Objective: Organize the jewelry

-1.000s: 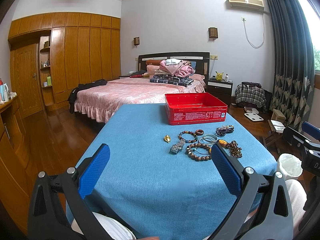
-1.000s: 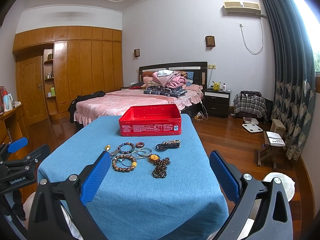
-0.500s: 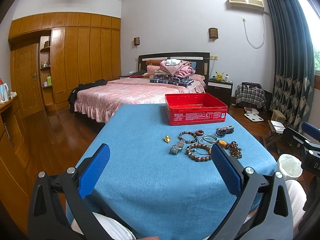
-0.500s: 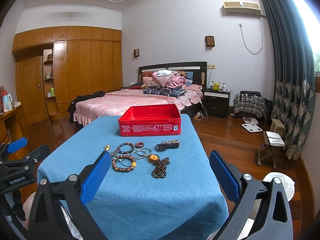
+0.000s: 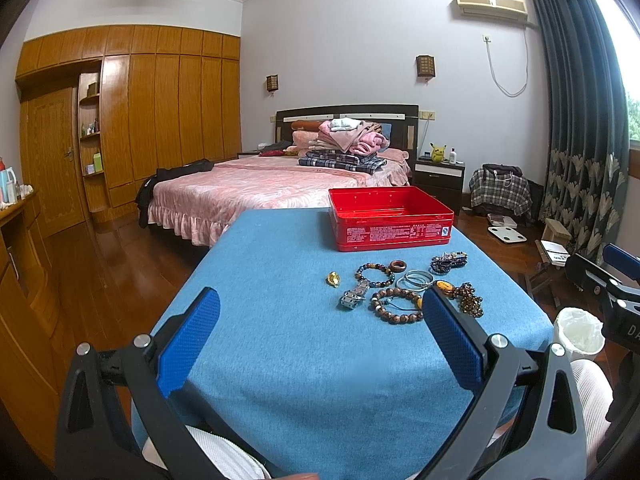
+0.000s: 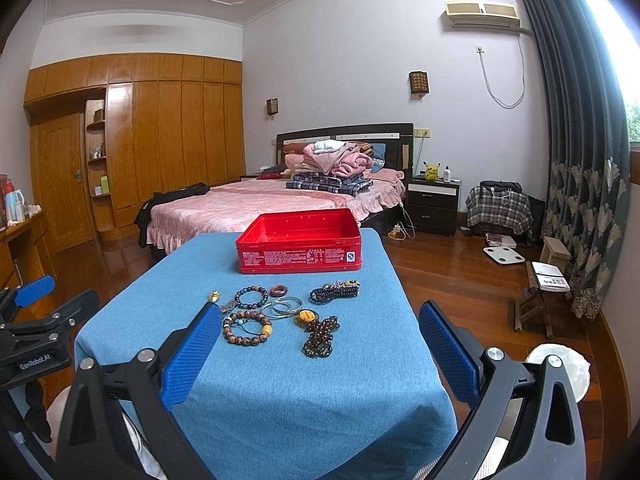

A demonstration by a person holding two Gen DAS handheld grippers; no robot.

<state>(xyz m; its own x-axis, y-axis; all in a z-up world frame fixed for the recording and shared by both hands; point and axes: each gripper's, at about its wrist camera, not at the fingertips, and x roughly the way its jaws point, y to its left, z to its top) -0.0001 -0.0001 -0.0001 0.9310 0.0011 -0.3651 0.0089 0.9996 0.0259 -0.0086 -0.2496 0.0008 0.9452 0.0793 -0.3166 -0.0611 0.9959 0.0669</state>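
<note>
while jewelry (image 6: 276, 312) lies outside, red tin (image 6: 298, 258) sits empty.

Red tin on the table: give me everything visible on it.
The red tin is a rectangular, shallow, lidless metal-looking box, glossy red inside and out. It looks empty. White print and a small logo cover its near wall. It sits flat at the far end of the blue tablecloth, beyond the jewelry, touching only the cloth.
</note>
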